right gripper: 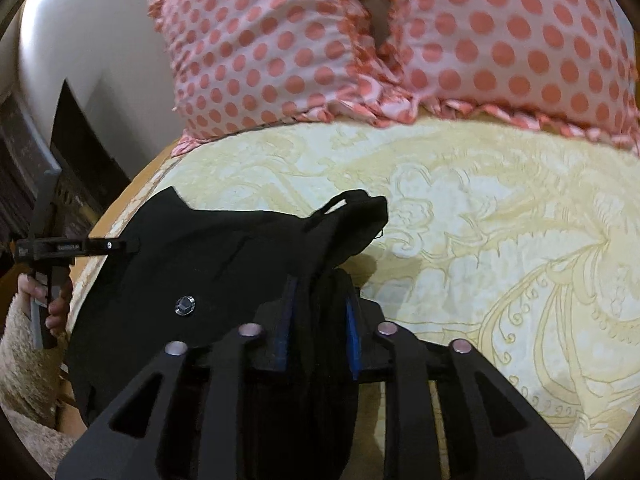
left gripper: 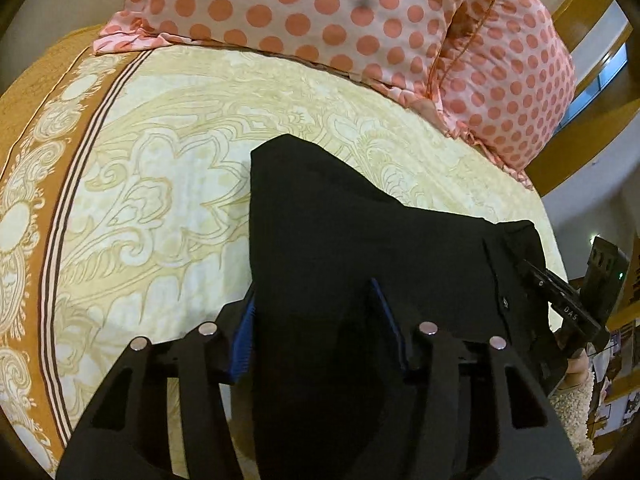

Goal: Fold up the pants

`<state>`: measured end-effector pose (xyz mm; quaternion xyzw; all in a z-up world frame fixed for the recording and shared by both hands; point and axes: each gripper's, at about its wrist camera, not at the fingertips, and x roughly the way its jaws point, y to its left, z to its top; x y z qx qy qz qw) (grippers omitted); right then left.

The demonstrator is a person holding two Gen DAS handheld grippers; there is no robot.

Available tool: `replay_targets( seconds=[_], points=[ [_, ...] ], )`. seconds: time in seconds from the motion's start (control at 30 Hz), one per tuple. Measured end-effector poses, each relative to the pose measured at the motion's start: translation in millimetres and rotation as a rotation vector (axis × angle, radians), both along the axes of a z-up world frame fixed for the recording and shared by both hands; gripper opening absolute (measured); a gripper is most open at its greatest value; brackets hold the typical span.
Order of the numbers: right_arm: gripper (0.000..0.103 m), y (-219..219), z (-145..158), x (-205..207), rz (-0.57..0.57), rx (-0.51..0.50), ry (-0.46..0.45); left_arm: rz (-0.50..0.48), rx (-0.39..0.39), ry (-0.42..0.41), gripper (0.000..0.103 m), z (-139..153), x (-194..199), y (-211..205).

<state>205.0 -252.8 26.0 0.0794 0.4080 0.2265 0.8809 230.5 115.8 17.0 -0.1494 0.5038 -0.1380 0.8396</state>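
Left wrist view: my left gripper [left gripper: 316, 320] stands part open astride the black pants [left gripper: 340, 232]; cloth lies between the blue pads, grip uncertain.
Pants: spread on the cream bedspread [left gripper: 160, 184], below the dotted pillows [left gripper: 320, 8].
Right wrist view: my right gripper [right gripper: 320, 320] is narrowly closed, pinching bunched pants cloth.

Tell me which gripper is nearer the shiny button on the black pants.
Left. The left gripper reaches over the pants at the button's end; the right gripper clamps bunched fabric further along.
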Motion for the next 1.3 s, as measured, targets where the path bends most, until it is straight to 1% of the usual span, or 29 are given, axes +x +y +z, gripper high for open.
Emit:
replay_targets(
  seconds=[0.03,0.1,0.13,0.17,0.2,0.23,0.27,0.4,0.57,0.67,0.73,0.83,0.87,0.93,0.97,1.0,1.03,1.07,1.1,1.13,1.17,1.2,1.23,1.27,1.3],
  points=[
    [0.037,-1.1,-1.9,2.2,-0.004,0.006,0.017,0.001,0.009,0.004,0.051,0.5,1.4,-2.4],
    [0.037,-4.1,-6.2,6.7,-0.004,0.036,0.045,0.003,0.026,0.002,0.045,1.5,0.2,-2.8],
    [0.034,-4.3,-6.4,6.6,0.004,0.047,0.044,0.004,0.038,-0.007,0.039,2.7,-1.9,-3.1],
    [0.023,-3.7,-5.6,5.5,0.015,0.054,0.037,0.008,0.06,-0.025,0.027,5.3,-4.8,-4.8],
    [0.021,-2.3,-3.0,3.3,0.029,0.06,0.026,0.005,0.071,-0.039,0.023,7.7,-7.3,-5.9],
    [0.019,-0.4,-0.1,1.5,0.03,0.052,0.013,-0.002,0.077,-0.056,0.014,11.4,-10.2,-7.5],
    [0.018,2.0,4.1,-0.8,0.032,0.039,-0.003,-0.01,0.092,-0.076,0.012,17.0,-13.2,-11.1],
    [0.017,1.0,19.9,-1.0,0.039,0.056,-0.033,-0.025,0.143,-0.128,0.011,33.6,-17.5,-22.3],
    [0.016,0.1,34.9,11.5,0.035,0.029,-0.065,-0.037,0.145,-0.156,0.011,46.7,-4.3,-29.8],
    [0.015,-2.8,41.2,24.7,0.017,0.017,-0.072,-0.03,0.141,-0.16,0.011,49.7,12.5,-32.8],
    [0.013,-4.3,50.7,36.9,0.001,0.002,-0.098,-0.027,0.136,-0.172,0.011,54.4,28.8,-36.6],
    [0.013,-3.9,65.4,59.5,-0.026,-0.029,-0.152,-0.006,0.149,-0.226,0.011,65.8,54.5,-44.4],
    [0.013,-2.7,68.9,67.2,-0.037,-0.046,-0.171,0.003,0.159,-0.255,0.011,69.9,66.2,-48.1],
    [0.013,-1.3,69.5,86.5,-0.065,-0.074,-0.188,0.025,0.172,-0.284,0.011,69.8,85.5,-52.1],
    [0.013,-2.1,65.8,95.5,-0.08,-0.083,-0.18,0.03,0.182,-0.28,0.012,67.1,92.6,-53.6],
    [0.013,-2.5,57.6,106.5,-0.094,-0.097,-0.154,0.041,0.193,-0.252,0.012,58.0,105.3,-54.2],
    [0.013,-1.8,47.6,115.2,-0.102,-0.115,-0.12,0.05,0.194,-0.21,0.013,46.8,115.3,-53.4],
    [0.014,0.4,33.0,123.8,-0.11,-0.146,-0.072,0.066,0.185,-0.159,0.016,33.1,123.0,-50.8],
    [0.014,2.8,24.8,126.7,-0.114,-0.172,-0.047,0.079,0.183,-0.125,0.019,22.1,126.5,-48.4],
    [0.021,5.4,17.8,127.6,-0.124,-0.207,-0.038,0.091,0.19,-0.102,0.03,12.6,129.2,-46.4],
    [0.032,6.3,14.1,126.4,-0.139,-0.241,-0.047,0.111,0.203,-0.092,0.043,4.4,130.0,-44.3],
    [0.037,5.8,13.6,125.3,-0.146,-0.252,-0.046,0.124,0.192,-0.101,0.043,2.2,128.7,-41.6],
    [0.046,3.0,14.9,123.6,-0.161,-0.256,-0.042,0.131,0.189,-0.104,0.047,3.7,127.2,-40.0],
    [0.06,-0.8,17.9,120.5,-0.185,-0.268,-0.044,0.141,0.201,-0.103,0.052,6.1,125.5,-38.7],
    [0.064,-6.0,23.5,114.2,-0.223,-0.288,-0.065,0.161,0.234,-0.122,0.054,13.2,119.5,-37.3]
  ],
)
